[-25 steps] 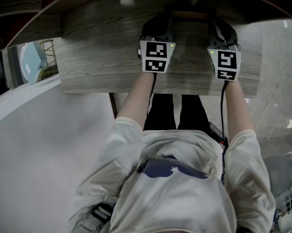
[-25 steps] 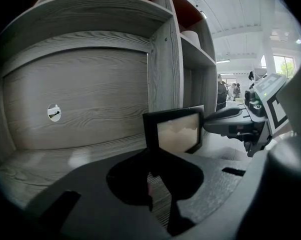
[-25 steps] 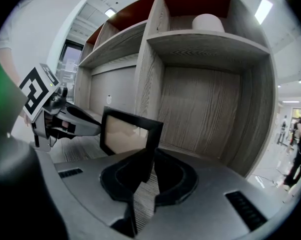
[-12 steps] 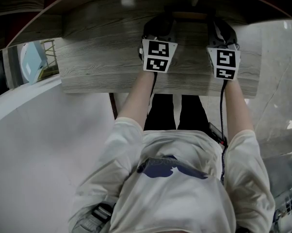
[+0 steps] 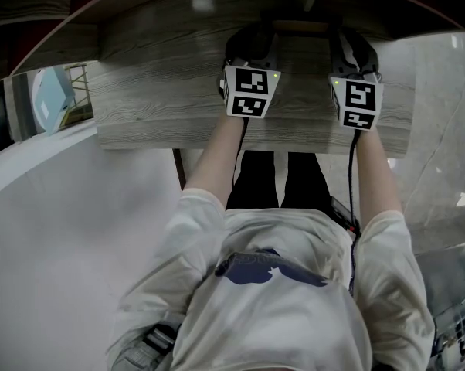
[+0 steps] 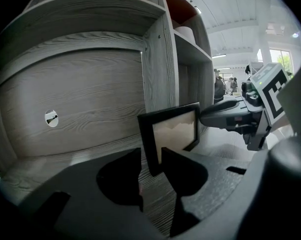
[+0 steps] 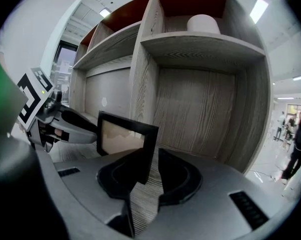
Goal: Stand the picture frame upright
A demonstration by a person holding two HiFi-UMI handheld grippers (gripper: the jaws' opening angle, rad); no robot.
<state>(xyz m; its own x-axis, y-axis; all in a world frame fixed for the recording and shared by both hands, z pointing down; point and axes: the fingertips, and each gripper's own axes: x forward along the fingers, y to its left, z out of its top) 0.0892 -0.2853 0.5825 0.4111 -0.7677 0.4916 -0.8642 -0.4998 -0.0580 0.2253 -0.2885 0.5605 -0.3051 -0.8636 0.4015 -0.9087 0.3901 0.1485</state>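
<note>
Your left gripper [image 6: 150,155] and right gripper [image 7: 151,156] have both just been opening up, jaws loose around opposite side edges of the picture frame [image 6: 173,131]. It's standing upright on the wooden shelf [image 5: 163,107] between them.

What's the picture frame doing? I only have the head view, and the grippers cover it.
Observer: The picture frame stands upright on the shelf board, with its picture side toward the grippers.
Operator: Either gripper clamped on it?
Observer: Doesn't look like it. The left gripper and the right gripper have both just been opening their jaws. Each has one side edge of the frame between its jaws, which stand apart.
</note>
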